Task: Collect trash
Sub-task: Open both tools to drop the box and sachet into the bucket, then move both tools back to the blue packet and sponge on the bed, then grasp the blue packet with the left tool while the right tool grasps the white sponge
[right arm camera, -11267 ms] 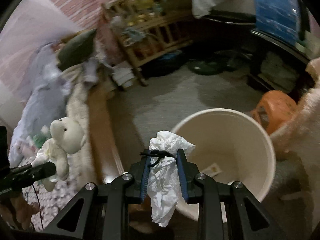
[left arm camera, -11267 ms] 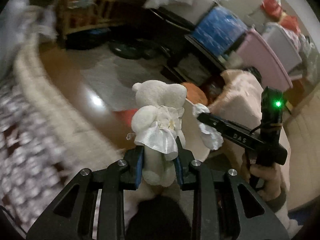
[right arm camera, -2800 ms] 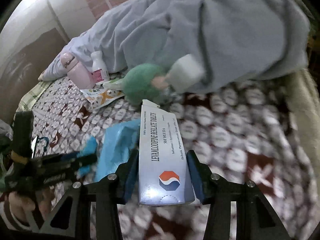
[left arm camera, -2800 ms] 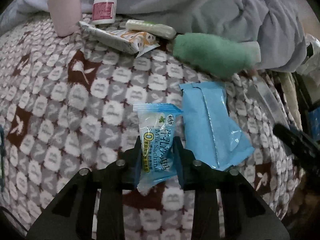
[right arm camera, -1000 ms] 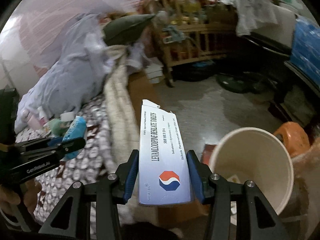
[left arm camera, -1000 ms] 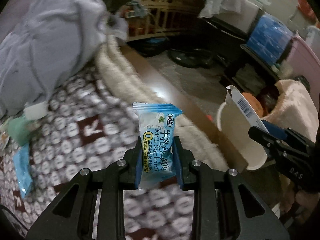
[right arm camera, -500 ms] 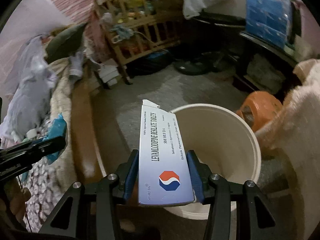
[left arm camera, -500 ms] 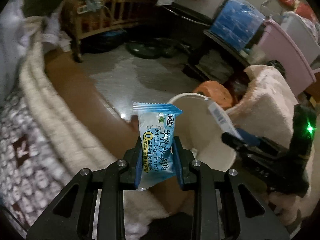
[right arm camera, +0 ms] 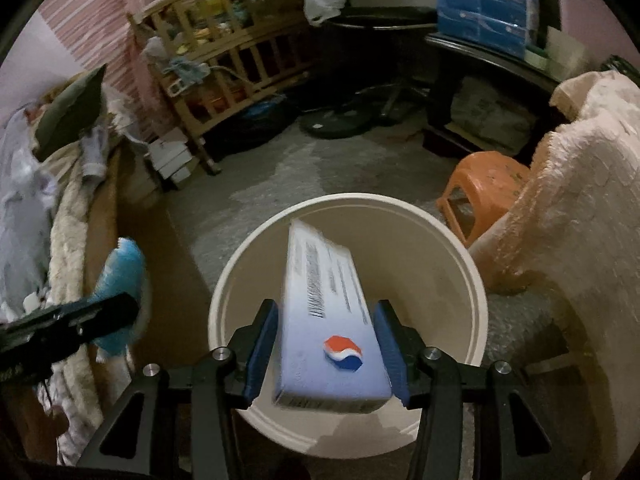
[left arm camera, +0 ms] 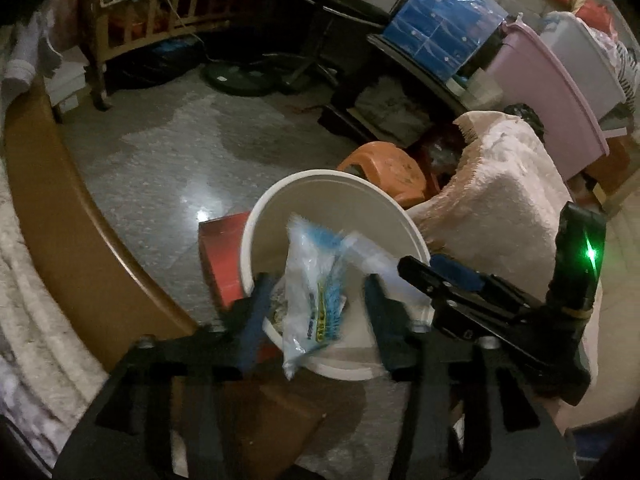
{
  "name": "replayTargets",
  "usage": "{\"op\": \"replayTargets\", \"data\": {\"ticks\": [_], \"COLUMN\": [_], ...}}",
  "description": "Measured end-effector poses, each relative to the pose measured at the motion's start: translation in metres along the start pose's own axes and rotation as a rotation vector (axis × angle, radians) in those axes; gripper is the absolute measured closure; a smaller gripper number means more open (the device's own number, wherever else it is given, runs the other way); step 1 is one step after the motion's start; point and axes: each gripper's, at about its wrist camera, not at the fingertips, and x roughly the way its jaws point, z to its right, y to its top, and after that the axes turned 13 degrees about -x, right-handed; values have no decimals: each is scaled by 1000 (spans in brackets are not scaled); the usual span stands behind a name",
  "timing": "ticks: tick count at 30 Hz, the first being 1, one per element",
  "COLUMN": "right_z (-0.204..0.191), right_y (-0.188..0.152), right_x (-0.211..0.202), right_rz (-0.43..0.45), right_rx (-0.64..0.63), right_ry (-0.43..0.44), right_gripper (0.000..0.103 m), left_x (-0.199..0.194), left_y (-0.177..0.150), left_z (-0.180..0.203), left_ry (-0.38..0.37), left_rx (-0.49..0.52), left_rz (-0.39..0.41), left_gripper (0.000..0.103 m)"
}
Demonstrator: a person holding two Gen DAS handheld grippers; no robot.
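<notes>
A cream round bin [left arm camera: 320, 184] stands on the floor; it also shows in the right wrist view [right arm camera: 472, 272]. My left gripper [left arm camera: 314, 316] is open above its near rim, and the blue-and-white snack wrapper [left arm camera: 310, 292] hangs blurred between the spread pads, touching neither. My right gripper [right arm camera: 326, 344] is open over the bin's mouth; the white tablet box [right arm camera: 328, 320] lies tilted and blurred between its pads with gaps on both sides. The right gripper [left arm camera: 440, 280] also shows in the left wrist view, at the bin's right.
An orange plastic stool [right arm camera: 484, 184] and a pink fluffy blanket [right arm camera: 572, 208] stand right of the bin. The brown bed frame [left arm camera: 52, 200] and bedding lie left. A red flat thing [left arm camera: 218, 256] lies by the bin. A wooden crib [right arm camera: 240, 60] and storage bins stand behind.
Both grippers moved over the bin and opened. The snack wrapper and the tablet box have slipped free of the pads and are dropping toward the bin.
</notes>
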Motion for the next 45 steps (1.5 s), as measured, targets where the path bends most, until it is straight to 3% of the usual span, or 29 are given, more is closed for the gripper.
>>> {"op": "replayTargets", "data": {"ticks": [8,12,27,33,40,45], "right_z": [-13,-33,-159,-221,-296,-341], "right_y": [-2,-1,15,11,4,-1], "right_x": [9,10,-20,-24,-16,-8], "right_rz": [-26,-27,38,40,6,-16], "right_rx": [-14,-51,-265,-359,-458,-520], "right_ry": [38,66,179,266,366,419], "right_gripper": [54,54,51,49,49,47], "left_x": [-19,-43,-130,-171,-223,-246], "left_y": [-6,-12,-48,-74,-112,-135], "left_z": [-20,-40,-137,-194,-273,-336], "left_ry": [70,172,372,427,480,503], "left_rx": [-27,-37,-179,-276,-450,-594], "left_rz": [42,113,248,266,305,321], "left_gripper": [50,50,50,50,50,44]}}
